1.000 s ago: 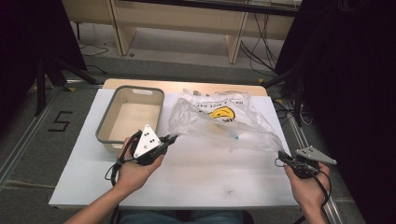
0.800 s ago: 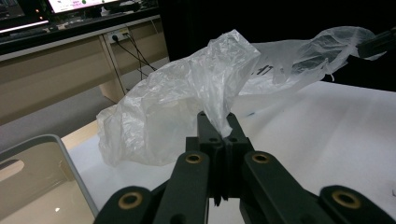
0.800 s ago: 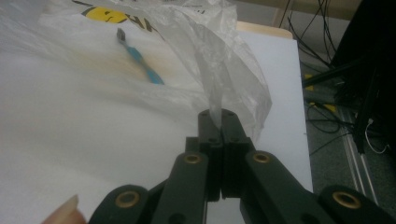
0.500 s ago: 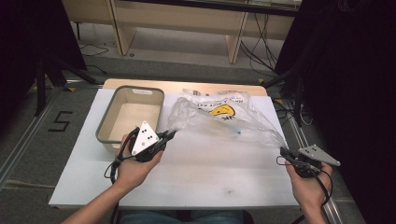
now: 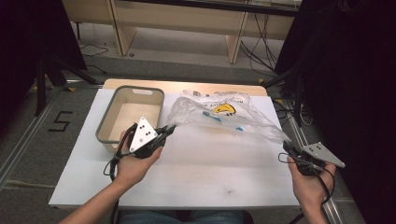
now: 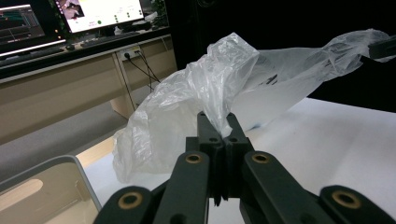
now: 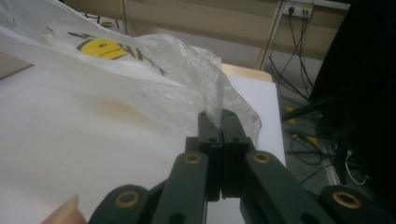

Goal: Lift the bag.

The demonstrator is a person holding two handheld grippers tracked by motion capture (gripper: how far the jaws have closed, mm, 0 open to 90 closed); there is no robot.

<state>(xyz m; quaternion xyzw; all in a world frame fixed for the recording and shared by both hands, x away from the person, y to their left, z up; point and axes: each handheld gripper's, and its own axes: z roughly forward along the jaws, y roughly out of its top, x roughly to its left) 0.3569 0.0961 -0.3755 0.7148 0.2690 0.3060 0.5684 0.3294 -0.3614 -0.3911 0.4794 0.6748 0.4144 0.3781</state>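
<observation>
We found the left gripper (image 5: 169, 129) and right gripper (image 5: 286, 148) each clamped on an edge of the plastic bag (image 5: 224, 116), stretched above the table (image 5: 205, 172); even tension should prevent tearing.

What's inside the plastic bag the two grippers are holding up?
Through the clear plastic bag a few small blue bits show, too small to identify. The yellow smiley print and the crumpled folds cover part of the inside, so anything behind them can't be made out.
</observation>
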